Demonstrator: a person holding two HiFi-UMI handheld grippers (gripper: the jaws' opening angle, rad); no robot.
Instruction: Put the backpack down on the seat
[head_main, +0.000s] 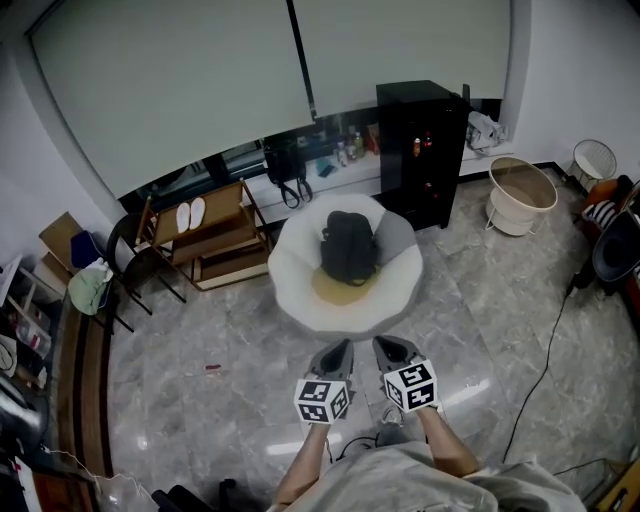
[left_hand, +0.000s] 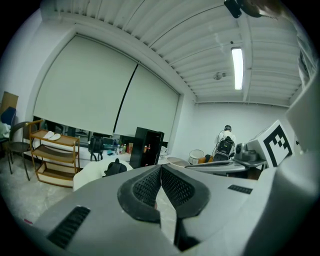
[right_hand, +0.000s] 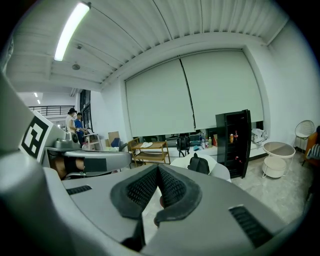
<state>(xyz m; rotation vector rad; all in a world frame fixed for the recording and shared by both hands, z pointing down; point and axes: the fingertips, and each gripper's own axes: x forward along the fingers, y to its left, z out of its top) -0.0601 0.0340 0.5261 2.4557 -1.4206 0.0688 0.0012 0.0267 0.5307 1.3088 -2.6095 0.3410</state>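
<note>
A dark backpack stands upright on the round white seat in the middle of the room. Both grippers hover side by side over the floor, short of the seat's near edge and apart from it. My left gripper is shut with nothing in it, and so is my right gripper. In the left gripper view the pads meet at the left gripper's tip, with the backpack and seat far beyond. The right gripper view shows the right gripper closed too, backpack ahead.
A black cabinet stands behind the seat. A wooden rack with slippers and a black chair are to the left, a cream basket to the right. A cable runs across the floor. Another black bag sits on the sill.
</note>
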